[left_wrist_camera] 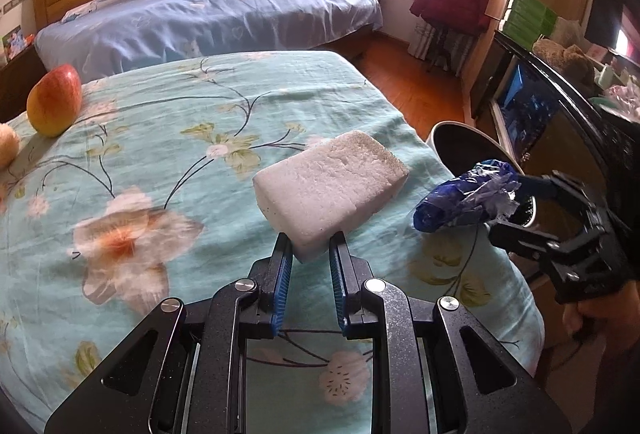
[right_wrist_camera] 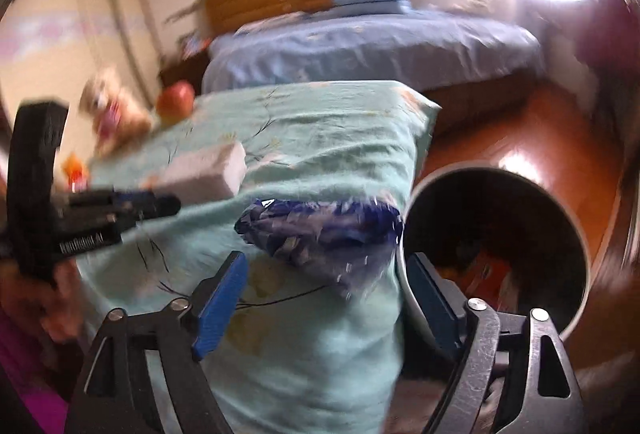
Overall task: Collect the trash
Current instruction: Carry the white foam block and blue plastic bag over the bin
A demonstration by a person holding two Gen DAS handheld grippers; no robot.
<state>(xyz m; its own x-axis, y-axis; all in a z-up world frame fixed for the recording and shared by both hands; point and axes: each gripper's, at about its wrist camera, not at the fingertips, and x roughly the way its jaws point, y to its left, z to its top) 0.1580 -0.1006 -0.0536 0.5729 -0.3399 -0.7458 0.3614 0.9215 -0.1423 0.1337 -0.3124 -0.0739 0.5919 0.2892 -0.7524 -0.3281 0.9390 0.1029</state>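
My left gripper (left_wrist_camera: 311,240) is shut on a white foam block (left_wrist_camera: 328,190) and holds it above the floral teal sheet (left_wrist_camera: 160,138). The block also shows in the right wrist view (right_wrist_camera: 208,174), with the left gripper (right_wrist_camera: 168,204) on it. A crumpled blue plastic wrapper (right_wrist_camera: 320,230) hangs in front of my right gripper (right_wrist_camera: 326,266), whose jaws stand wide open around it. In the left wrist view the wrapper (left_wrist_camera: 464,202) sits at the right gripper's fingertips (left_wrist_camera: 516,202), beside the round trash bin (left_wrist_camera: 452,142). The bin (right_wrist_camera: 496,234) has trash inside.
An apple (left_wrist_camera: 54,102) and a plush toy (right_wrist_camera: 108,110) lie at the far left of the teal bed. A blue bed (left_wrist_camera: 224,18) stands behind. Wooden floor (left_wrist_camera: 412,86) and a dark cabinet (left_wrist_camera: 560,122) lie to the right.
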